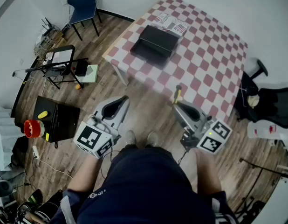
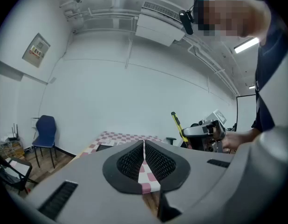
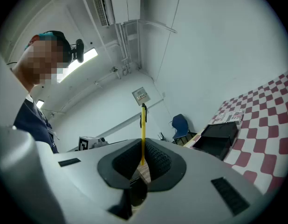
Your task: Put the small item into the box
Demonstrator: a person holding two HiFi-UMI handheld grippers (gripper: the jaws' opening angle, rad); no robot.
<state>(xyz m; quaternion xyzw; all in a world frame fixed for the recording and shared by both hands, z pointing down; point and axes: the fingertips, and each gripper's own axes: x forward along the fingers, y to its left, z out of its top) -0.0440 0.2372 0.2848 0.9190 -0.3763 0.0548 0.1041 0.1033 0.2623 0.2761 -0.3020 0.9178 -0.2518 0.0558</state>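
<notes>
A black open box lies on the table's red-and-white checkered cloth; it also shows in the right gripper view. My right gripper hangs over the floor in front of the table, shut on a yellow pen with a black cap that stands up from the jaws. My left gripper is beside it, also short of the table, jaws shut with nothing between them. The left gripper view shows the right gripper and the pen.
Printed packets lie on the cloth behind the box. A blue chair stands far left, a black office chair at the right. On the wooden floor at left are a folding stand and a black case.
</notes>
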